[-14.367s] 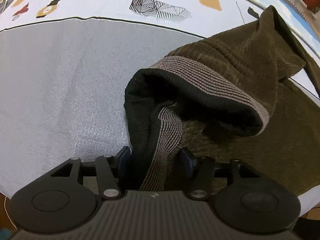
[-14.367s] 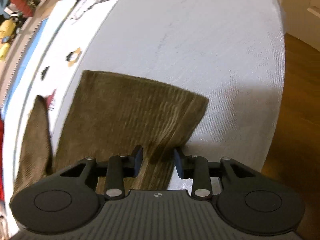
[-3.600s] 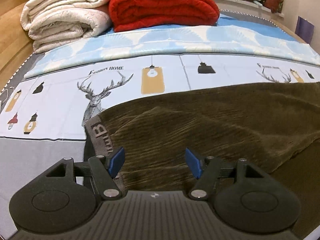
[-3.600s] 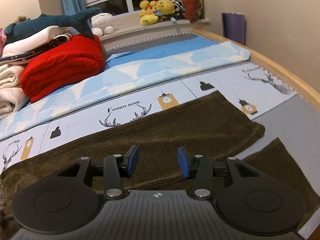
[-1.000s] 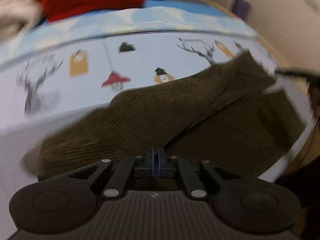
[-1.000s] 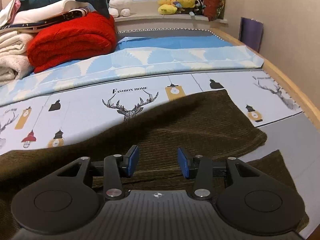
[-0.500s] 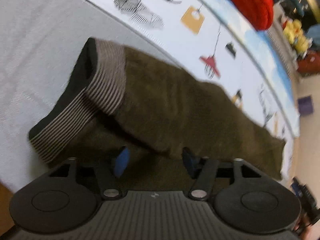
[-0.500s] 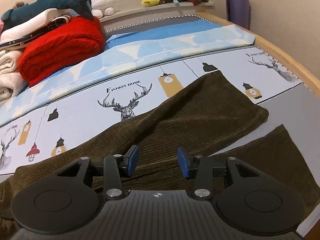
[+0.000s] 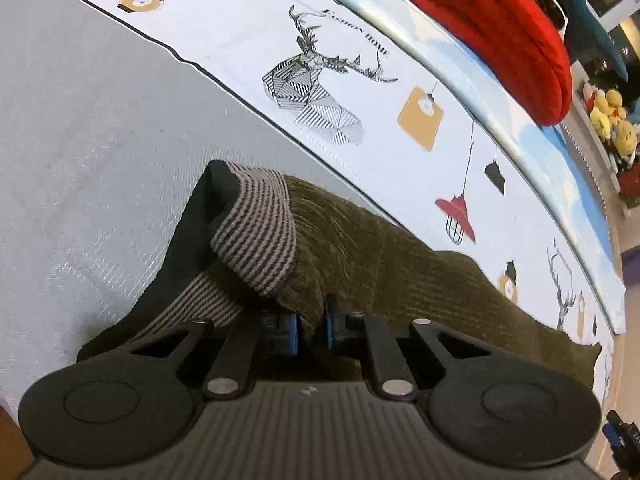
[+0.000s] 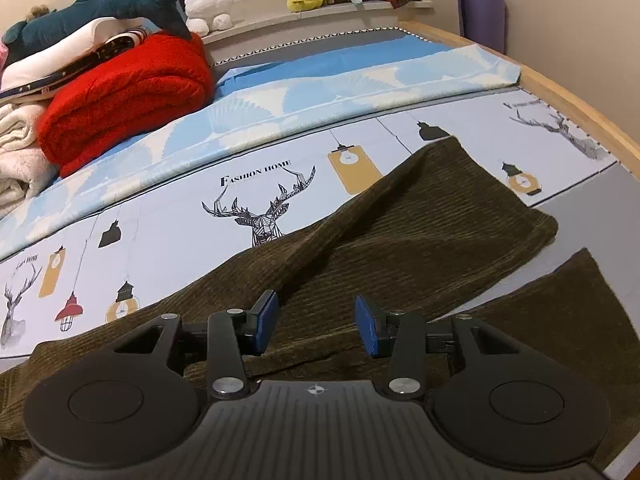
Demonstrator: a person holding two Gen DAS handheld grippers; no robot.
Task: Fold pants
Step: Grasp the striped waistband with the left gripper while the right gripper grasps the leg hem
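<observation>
Closed since half a second ago, left gripper (image 9: 311, 322) is clamped on soft, limp corduroy pants (image 10: 420, 232) beside striped waistband (image 9: 256, 236), best held there; right gripper (image 10: 316, 324) is held spread above pants on bedsheet (image 10: 160, 216).

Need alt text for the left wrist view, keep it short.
The left tongs are shut on a fold of the olive corduroy pants beside their striped waistband. The pants lie on a bedsheet printed with deer and lamps.

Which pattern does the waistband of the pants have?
The waistband has thin grey and black stripes, black inside; the left wrist view shows it best.
</observation>
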